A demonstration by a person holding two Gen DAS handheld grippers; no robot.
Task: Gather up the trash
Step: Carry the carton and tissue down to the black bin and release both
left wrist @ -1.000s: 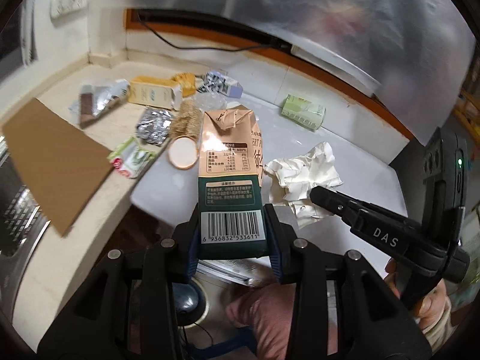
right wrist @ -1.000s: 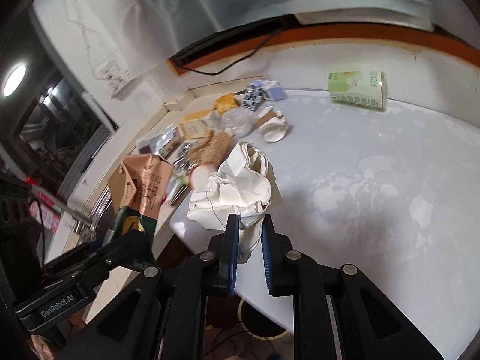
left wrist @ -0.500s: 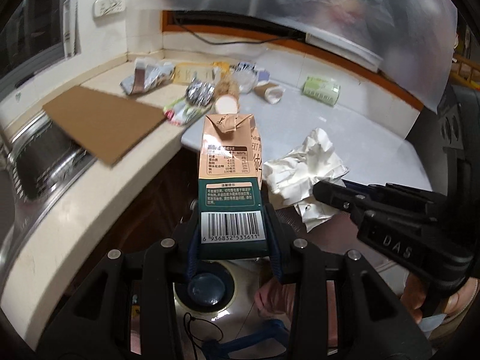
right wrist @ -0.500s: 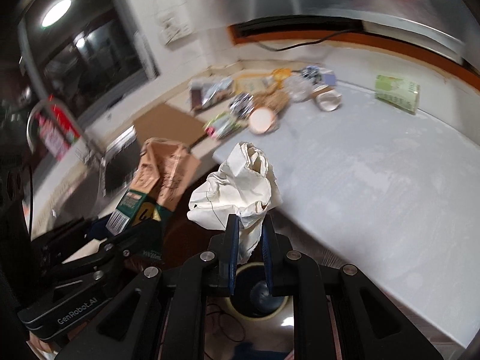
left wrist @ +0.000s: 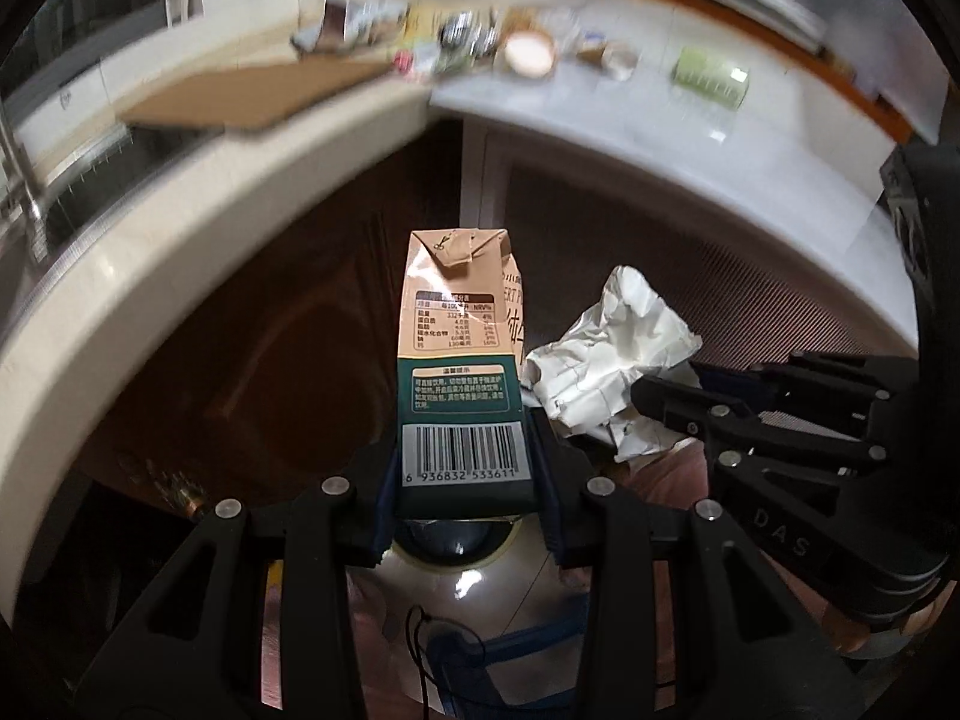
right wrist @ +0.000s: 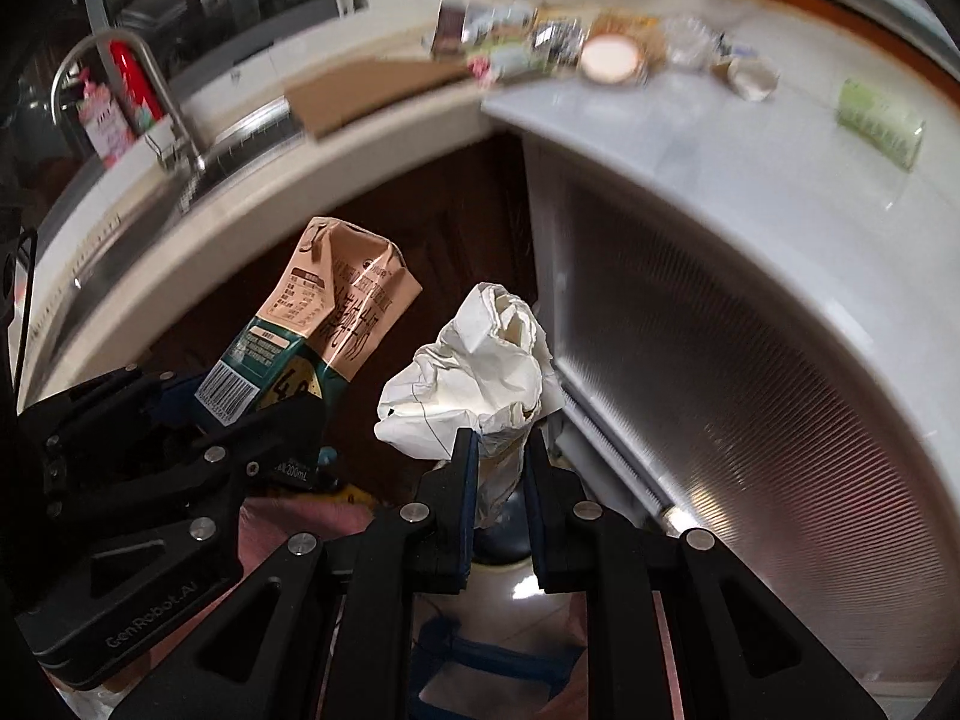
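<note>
- The left claw [left wrist: 462,483] is matte black plastic, its two branching arms pierced by triangular cut-outs.
- Round silver screw heads dot its joints.
- Dark blue pads [left wrist: 384,498] line the inner faces of its fingers.
- The right claw [right wrist: 501,480] has the same black frame, silver screws and blue pads.
- Its side carries pale "DAS" lettering; the left claw's side reads "GenRobot.AI".

A curved steel faucet [right wrist: 120,69] stands over the sink [right wrist: 240,144] set into the cream counter [right wrist: 336,162] (a red bottle [right wrist: 129,81] sits just behind it). Dark wooden cabinet doors [left wrist: 288,348] run beneath.
</note>
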